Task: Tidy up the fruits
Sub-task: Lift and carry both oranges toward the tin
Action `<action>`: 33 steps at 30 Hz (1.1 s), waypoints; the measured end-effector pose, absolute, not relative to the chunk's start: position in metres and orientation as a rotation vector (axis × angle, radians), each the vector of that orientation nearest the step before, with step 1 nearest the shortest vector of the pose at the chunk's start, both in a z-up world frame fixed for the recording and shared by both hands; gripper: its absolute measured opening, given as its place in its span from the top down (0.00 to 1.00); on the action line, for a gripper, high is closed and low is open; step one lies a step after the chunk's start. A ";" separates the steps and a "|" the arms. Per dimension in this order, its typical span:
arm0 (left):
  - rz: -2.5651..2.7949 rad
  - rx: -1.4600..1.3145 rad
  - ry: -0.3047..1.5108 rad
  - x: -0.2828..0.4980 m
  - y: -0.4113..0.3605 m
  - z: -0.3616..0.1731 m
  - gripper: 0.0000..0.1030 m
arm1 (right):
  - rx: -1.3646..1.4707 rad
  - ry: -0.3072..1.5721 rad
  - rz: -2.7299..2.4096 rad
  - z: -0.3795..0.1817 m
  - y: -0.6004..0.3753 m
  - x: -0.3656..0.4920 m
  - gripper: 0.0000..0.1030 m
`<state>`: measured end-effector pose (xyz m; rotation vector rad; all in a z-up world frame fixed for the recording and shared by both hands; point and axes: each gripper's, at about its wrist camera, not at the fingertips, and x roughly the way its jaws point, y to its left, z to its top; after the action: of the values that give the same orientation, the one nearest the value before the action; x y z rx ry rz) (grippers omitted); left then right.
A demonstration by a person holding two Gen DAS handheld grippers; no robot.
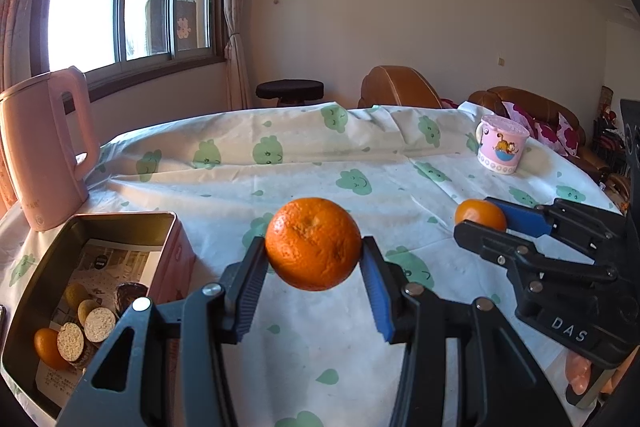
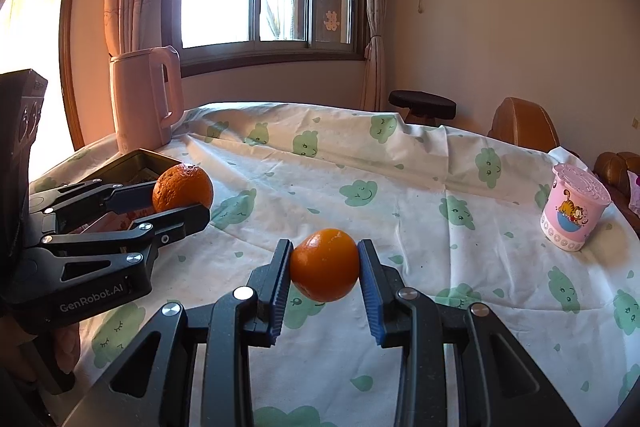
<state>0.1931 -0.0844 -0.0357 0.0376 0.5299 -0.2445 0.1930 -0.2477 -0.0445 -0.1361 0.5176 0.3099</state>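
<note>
Two tongs [image 1: 314, 281] [image 2: 324, 281], three oranges [image 1: 313, 243] [image 2: 324, 265] [image 1: 46, 347], one tin [image 1: 132, 217].

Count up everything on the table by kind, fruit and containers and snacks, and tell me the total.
Oranges: 3, one in the left tool, one in the right tool, one in the tin
Round biscuits: 3
Tin: 1
Pink kettle: 1
Pink lidded cup: 1
Total: 9

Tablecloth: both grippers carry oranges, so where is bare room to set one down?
Free: the wide tablecloth stretch between kettle and pink cup, and the patch just ahead of both grippers. Crowded: the tin at left, already holding biscuits and an orange.
</note>
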 end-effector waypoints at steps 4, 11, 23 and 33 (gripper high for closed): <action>-0.240 0.031 0.519 0.191 -0.083 -0.035 0.53 | -0.134 0.499 0.308 -0.043 -0.249 0.190 0.66; -0.229 0.024 0.484 0.184 -0.080 -0.032 0.53 | -0.132 0.475 0.303 -0.041 -0.249 0.186 0.66; -0.216 0.024 0.441 0.177 -0.078 -0.028 0.53 | -0.127 0.433 0.299 -0.037 -0.251 0.180 0.66; -0.199 0.027 0.406 0.169 -0.077 -0.025 0.53 | -0.121 0.399 0.296 -0.036 -0.253 0.175 0.66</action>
<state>0.1689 -0.0769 -0.0247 0.0266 0.4061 -0.1991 0.1747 -0.2532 -0.0355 -0.1211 0.3993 0.2960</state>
